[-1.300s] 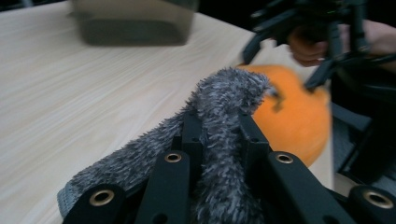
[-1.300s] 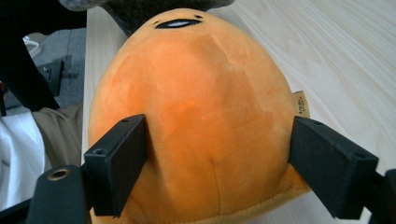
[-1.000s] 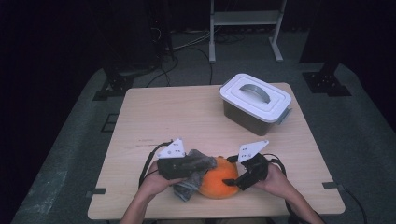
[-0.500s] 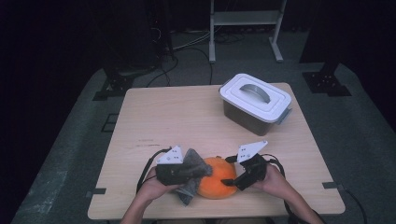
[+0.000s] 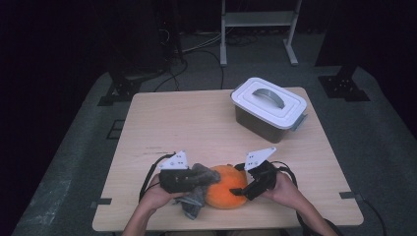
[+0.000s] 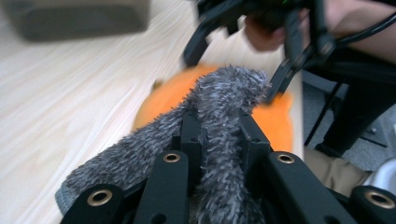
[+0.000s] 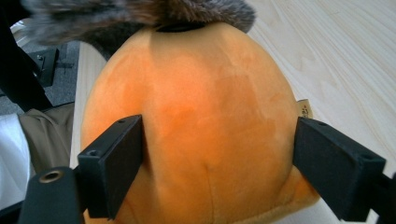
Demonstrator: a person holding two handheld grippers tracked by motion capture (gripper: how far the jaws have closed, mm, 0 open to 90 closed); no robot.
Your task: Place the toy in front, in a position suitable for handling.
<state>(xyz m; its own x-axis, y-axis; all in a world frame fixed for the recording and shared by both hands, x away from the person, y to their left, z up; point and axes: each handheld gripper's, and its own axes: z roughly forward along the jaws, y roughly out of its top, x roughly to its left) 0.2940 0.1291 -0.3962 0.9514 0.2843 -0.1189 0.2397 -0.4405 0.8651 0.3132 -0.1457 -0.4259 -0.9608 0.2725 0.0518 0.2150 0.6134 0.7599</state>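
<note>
Both grippers are gripping, the left gripper (image 6: 219, 140) clenching the grey cloth (image 6: 224, 102) and the right gripper (image 7: 219, 163) steadying the orange plush (image 7: 205, 126), so wiping should stay gentle.

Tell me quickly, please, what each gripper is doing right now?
Left gripper: shut on the grey fuzzy cloth.
Right gripper: jaws closed against both sides of the orange plush toy, holding it.

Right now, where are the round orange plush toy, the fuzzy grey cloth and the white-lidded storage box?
Round orange plush toy (image 7: 201, 116): right gripper view, middle of its front.
Fuzzy grey cloth (image 6: 224, 93): left gripper view, its raised fold.
White-lidded storage box (image 5: 287, 105): high view, bare lid beside the handle.
</note>
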